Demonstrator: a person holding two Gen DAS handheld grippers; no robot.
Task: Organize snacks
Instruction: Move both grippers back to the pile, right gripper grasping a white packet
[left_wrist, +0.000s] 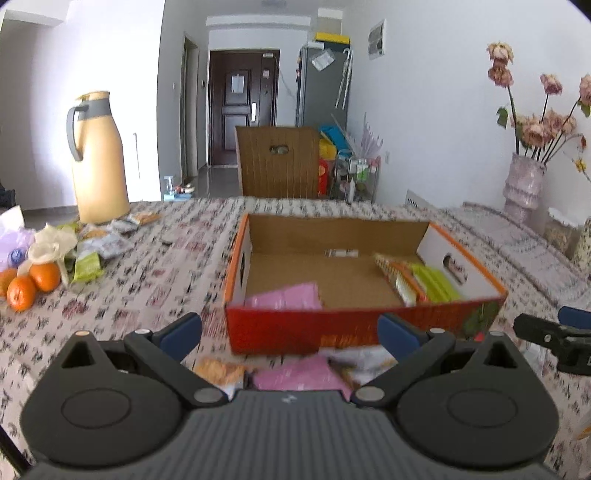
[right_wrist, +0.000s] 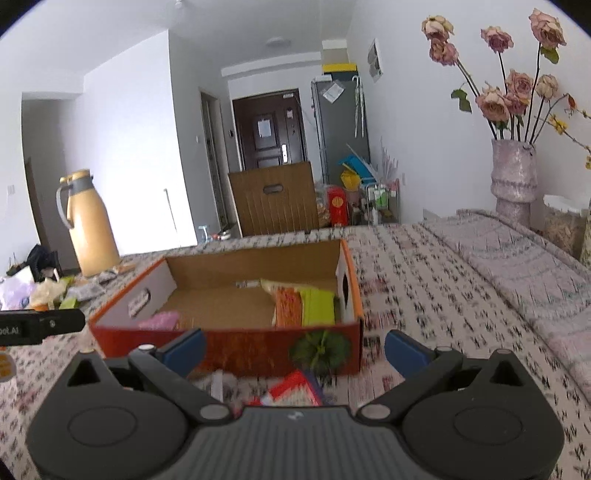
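Observation:
An open cardboard box (left_wrist: 354, 328) with a red front wall (right_wrist: 236, 350) sits on the patterned tablecloth. Inside it stand orange and green snack packets (left_wrist: 421, 280) at the right end (right_wrist: 306, 306), and a pink packet (left_wrist: 284, 299) lies at the front left (right_wrist: 160, 319). My left gripper (left_wrist: 290, 332) hangs open just before the box, over a pink packet (left_wrist: 299, 376) and an orange snack (left_wrist: 218, 369) on the cloth. My right gripper (right_wrist: 295, 349) is open too, above a red and white packet (right_wrist: 295, 387) in front of the box.
A pile of loose snack packets (left_wrist: 99, 243), oranges (left_wrist: 33, 284) and a tan thermos jug (left_wrist: 98, 158) stand at the table's left. A vase of dried roses (right_wrist: 513, 181) is at the back right. Beyond the table: a wooden chair back (left_wrist: 277, 162).

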